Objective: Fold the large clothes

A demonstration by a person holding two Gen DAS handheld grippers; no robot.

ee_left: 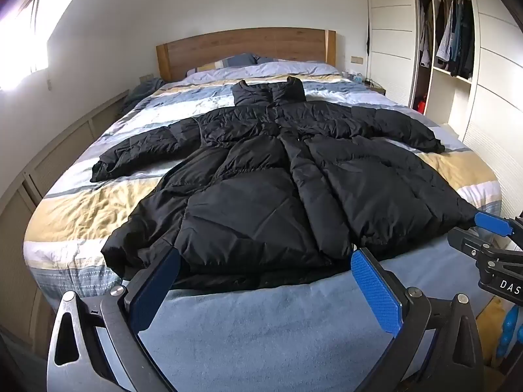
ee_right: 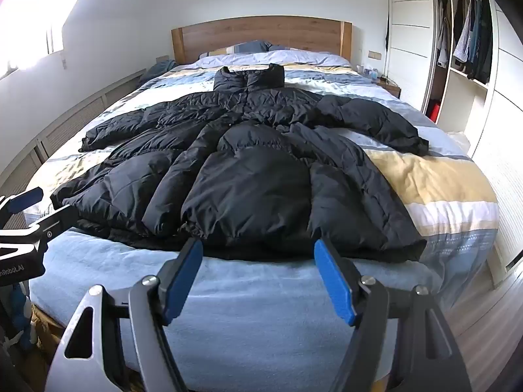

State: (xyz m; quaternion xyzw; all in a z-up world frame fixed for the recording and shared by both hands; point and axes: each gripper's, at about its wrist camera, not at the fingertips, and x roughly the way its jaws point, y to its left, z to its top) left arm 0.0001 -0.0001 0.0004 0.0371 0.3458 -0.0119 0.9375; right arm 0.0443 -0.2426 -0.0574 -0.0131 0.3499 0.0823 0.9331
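Observation:
A large black puffer coat (ee_left: 261,176) lies spread flat on the bed, collar toward the headboard, both sleeves out to the sides, hem nearest me. It also shows in the right wrist view (ee_right: 248,176). My left gripper (ee_left: 266,258) is open and empty, its blue pads at the coat's hem near the left half. My right gripper (ee_right: 258,250) is open and empty, just short of the hem at the right half. The right gripper also shows at the right edge of the left wrist view (ee_left: 490,225). The left gripper shows at the left edge of the right wrist view (ee_right: 26,202).
The bed (ee_left: 85,209) has a striped blue, white and yellow cover and a light blue blanket (ee_left: 261,326) at the foot. A wooden headboard (ee_left: 248,45) stands at the back. An open wardrobe (ee_left: 451,42) with hanging clothes is on the right, low cabinets on the left.

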